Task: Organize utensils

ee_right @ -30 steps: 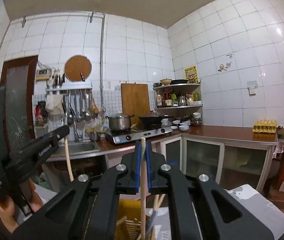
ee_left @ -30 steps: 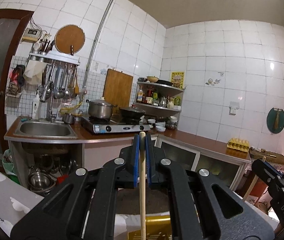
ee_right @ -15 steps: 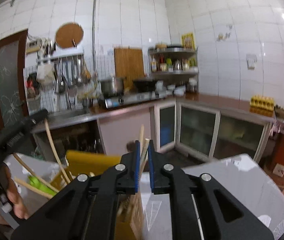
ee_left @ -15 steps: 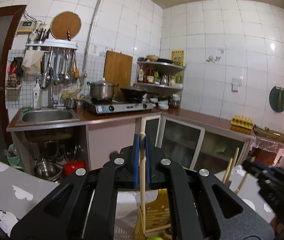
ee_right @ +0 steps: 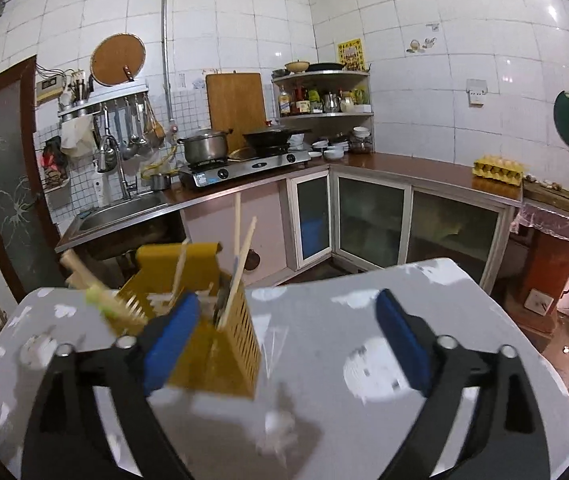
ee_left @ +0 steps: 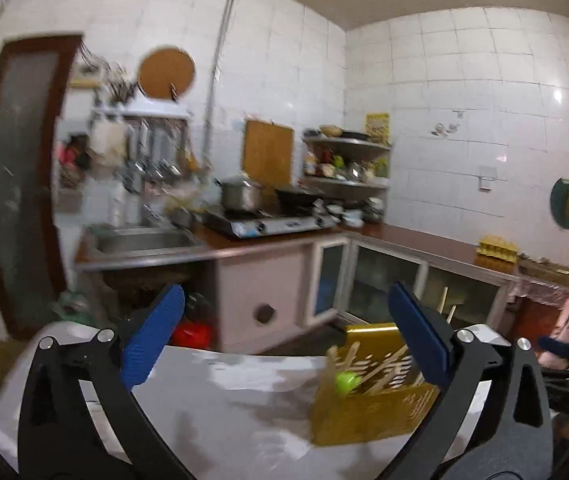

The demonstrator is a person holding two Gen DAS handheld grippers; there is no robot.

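Observation:
A yellow slotted utensil holder (ee_left: 368, 396) (ee_right: 220, 352) stands on the grey table (ee_right: 324, 320). Wooden chopsticks (ee_right: 240, 264) stick up out of it, with a green-tipped utensil (ee_left: 344, 382) (ee_right: 98, 296) leaning in it. My left gripper (ee_left: 284, 340) is open and empty, to the left of the holder. My right gripper (ee_right: 284, 332) is open and empty, to the right of the holder, with its left finger in front of it.
The table carries a grey cloth with white cloud prints (ee_left: 244, 408). Behind it run a kitchen counter with a sink (ee_right: 124, 208), a gas stove with a pot (ee_right: 204, 148) and a wok, glass-door cabinets (ee_right: 372, 216) and an egg tray (ee_right: 496, 168).
Both grippers were shut on a wooden chopstick each; now both are open and empty, and the chopsticks stand in the yellow holder. Both grippers have drawn back from it.

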